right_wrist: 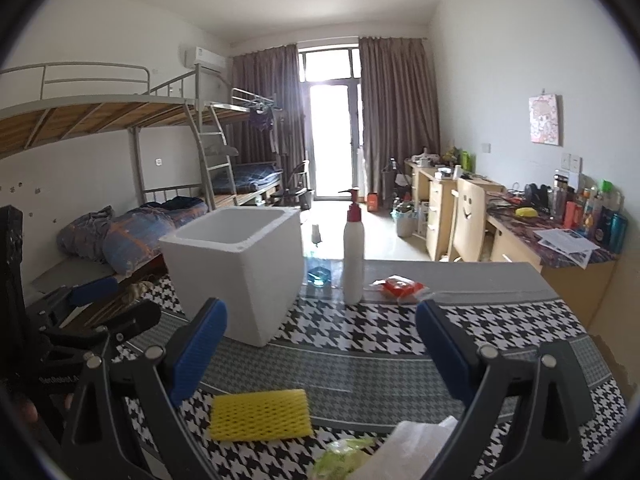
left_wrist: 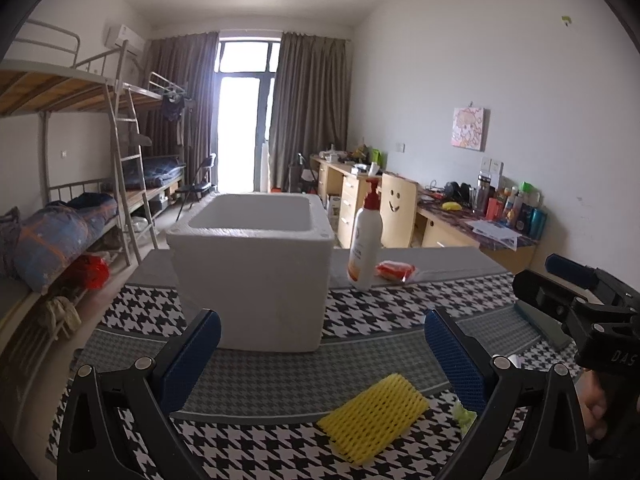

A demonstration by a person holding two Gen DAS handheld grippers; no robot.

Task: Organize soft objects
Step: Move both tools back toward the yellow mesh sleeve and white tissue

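Left gripper (left_wrist: 322, 354) spread wide, blue pads apart, nothing between; hovering low over tabletop. Right gripper (right_wrist: 320, 350) likewise gaping, empty, level w/ the left; its black body seen at right edge of left-wrist view, a hand (left_wrist: 598, 408) behind it.

Yellow foam net sleeve (left_wrist: 374, 416) flat on cloth just ahead of left gripper, nearer its right finger; in right-wrist view same sleeve (right_wrist: 260, 414) near the left finger. Pale green scrap (right_wrist: 342, 458) and white crumpled plastic (right_wrist: 418, 440) at bottom, close under right gripper.

White foam box (left_wrist: 252, 268) open-topped, upright, mid-table, well beyond the sleeve; inside looks bare as far as visible. White pump bottle (left_wrist: 364, 248) w/ red pump standing just right of box. Red packet in clear wrap (left_wrist: 395, 270) lying beside bottle. Blue-liquid bottle (right_wrist: 319, 274) behind box, seen from right wrist only.

Surface: houndstooth cloth (left_wrist: 380, 312), black/white w/ grey check bands, plain grey strip at far edge.

Room: bunk beds (left_wrist: 80, 92) w/ ladder on left, bedding on lower bunks; curtains (left_wrist: 308, 112) flanking bright balcony door; desks (left_wrist: 460, 224) along right wall, cluttered w/ bottles, papers; chair w/ smiley back (left_wrist: 396, 208); AC unit top left; ceiling strip light.
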